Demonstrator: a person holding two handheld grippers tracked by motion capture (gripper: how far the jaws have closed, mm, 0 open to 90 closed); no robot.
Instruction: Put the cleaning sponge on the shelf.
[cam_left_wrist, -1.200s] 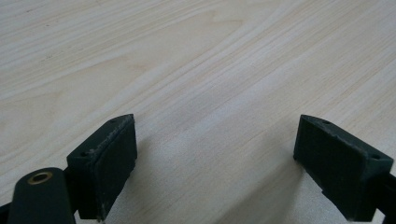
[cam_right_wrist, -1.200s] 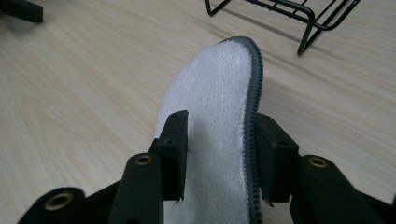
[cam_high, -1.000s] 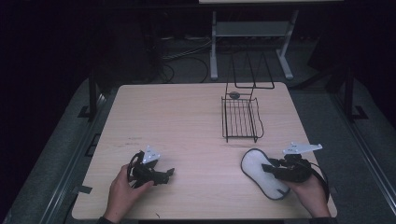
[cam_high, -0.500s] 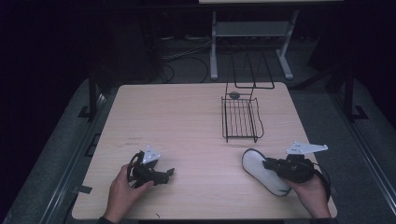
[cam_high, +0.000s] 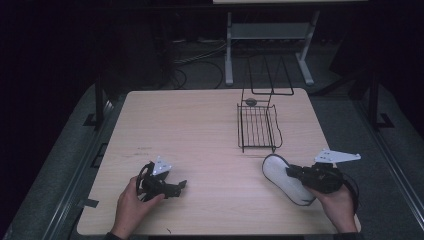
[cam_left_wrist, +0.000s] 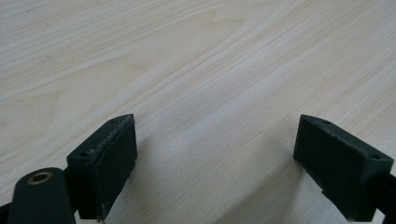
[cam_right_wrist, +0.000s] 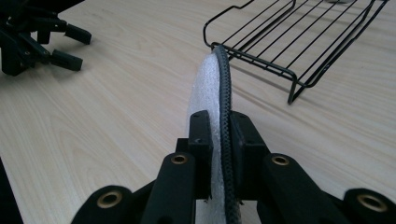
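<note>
Your right claw (cam_right_wrist: 219, 135) has just been closing and is clamped on the white insole (cam_high: 285, 177), which lies at the desk's (cam_high: 200, 130) near right, just in front of the wire rack (cam_high: 257, 127). Your left claw (cam_high: 181, 186) stands apart over bare wood.

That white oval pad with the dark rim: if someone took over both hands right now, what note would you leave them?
Right gripper: fingers closed on the white pad, gripping its edge; jaws just closed.
Left gripper: open, holding nothing, low over the table.
Wire rack: close beyond the pad, on the table's far right.
Done: pad gripped.
Left: probably lifting it and placing it on the rack, though that is a guess.
</note>
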